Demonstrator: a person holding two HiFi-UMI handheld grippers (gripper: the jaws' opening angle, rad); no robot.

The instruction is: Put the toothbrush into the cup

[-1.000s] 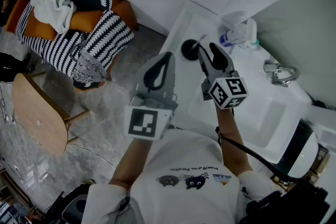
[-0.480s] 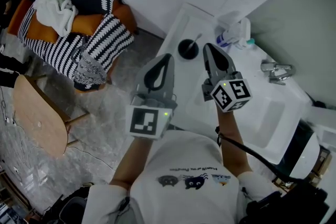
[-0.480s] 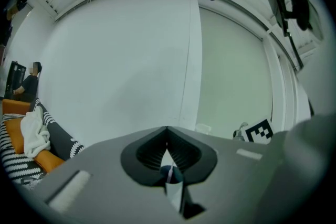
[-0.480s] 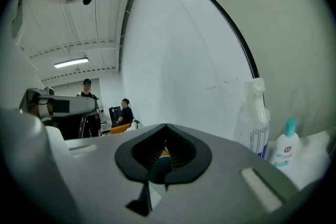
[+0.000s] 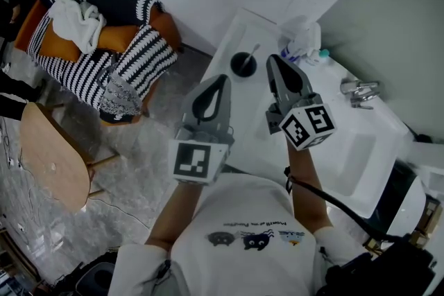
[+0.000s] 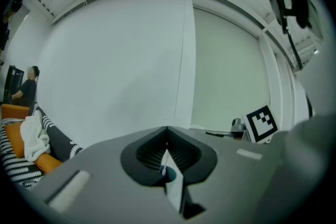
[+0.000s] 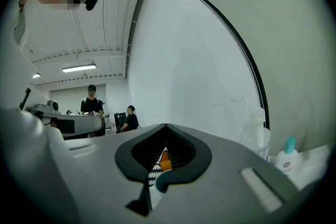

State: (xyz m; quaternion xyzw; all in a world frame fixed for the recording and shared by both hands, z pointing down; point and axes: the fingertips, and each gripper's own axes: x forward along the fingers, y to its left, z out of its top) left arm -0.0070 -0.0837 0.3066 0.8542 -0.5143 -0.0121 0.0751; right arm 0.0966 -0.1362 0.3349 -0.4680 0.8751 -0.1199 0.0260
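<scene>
Black cup holds the toothbrush, bottles near; my left gripper and right gripper: jaws closed, empty.

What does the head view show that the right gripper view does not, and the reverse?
Only the head view: the black cup with the toothbrush standing in it, and the faucet. Only the right gripper view: a standing person and a seated one far back, under a ceiling light. Both: the right hand-held gripper, jaws shut and empty, and the teal-capped bottle.
</scene>
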